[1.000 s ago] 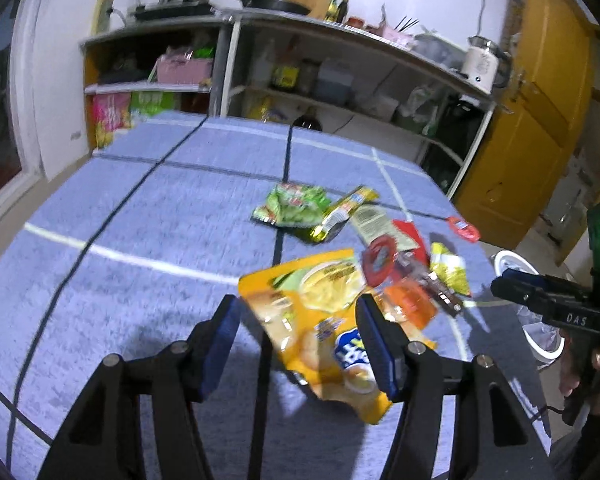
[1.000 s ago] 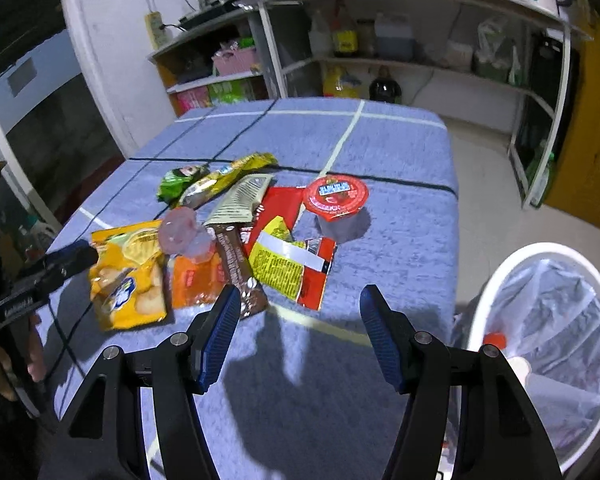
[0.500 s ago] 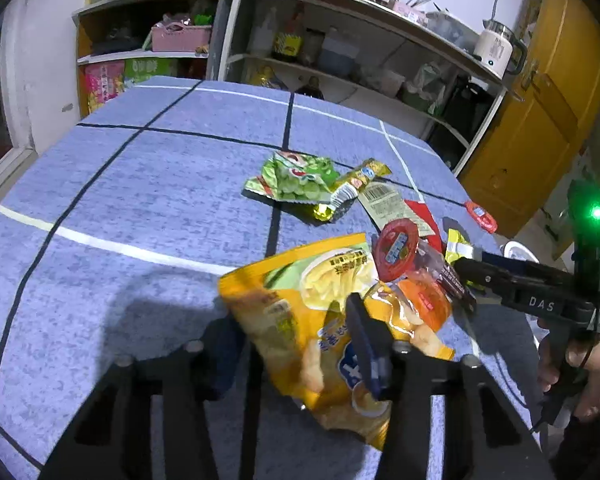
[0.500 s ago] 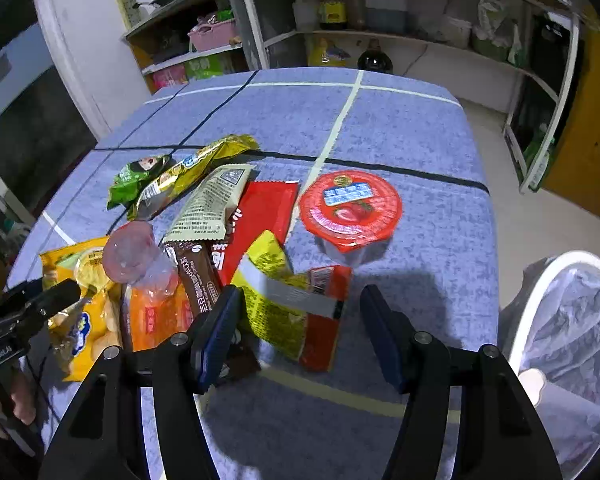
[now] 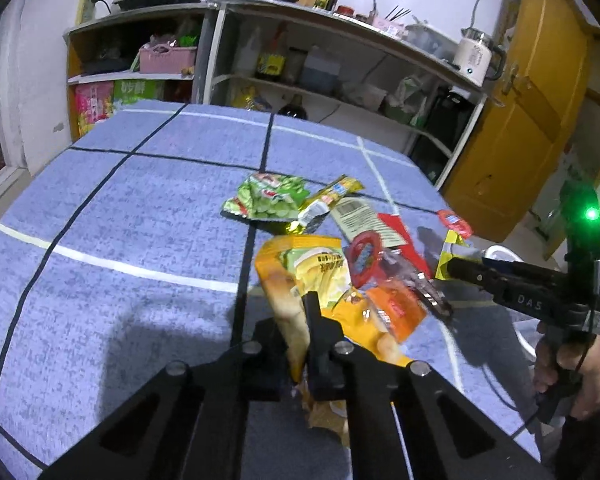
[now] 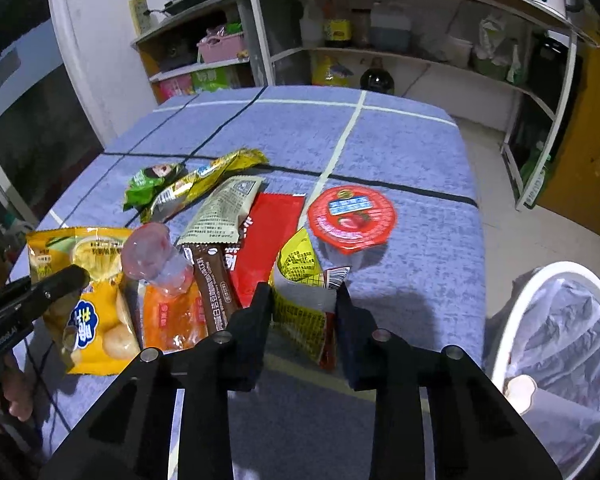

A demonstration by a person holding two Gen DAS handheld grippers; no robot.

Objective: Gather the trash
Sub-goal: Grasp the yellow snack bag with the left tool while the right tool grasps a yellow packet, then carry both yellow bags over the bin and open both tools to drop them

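Observation:
Snack wrappers lie in a pile on the blue checked tablecloth [image 6: 380,148]. My left gripper [image 5: 298,320] is shut on the near edge of the big yellow chip bag [image 5: 312,268], which also shows in the right wrist view [image 6: 92,300]. My right gripper [image 6: 302,304] has its jaws part closed around the yellow-and-red wrapper [image 6: 304,292], with the fingers on either side of it; a firm grip cannot be told. The right gripper also shows in the left wrist view [image 5: 456,270]. A red-lidded jelly cup [image 6: 352,216] stands just beyond.
A white bin with a clear liner [image 6: 560,344] stands off the table's right edge. A green packet [image 6: 152,180], gold stick [image 6: 204,180], brown bar [image 6: 214,284], orange packet [image 6: 172,316] and clear cup [image 6: 156,256] lie in the pile. Kitchen shelves [image 6: 380,56] stand behind.
My left gripper closed on the yellow chip bag and lifted its edge. My right gripper moved forward over the pile and narrowed its jaws around the yellow-and-red wrapper.

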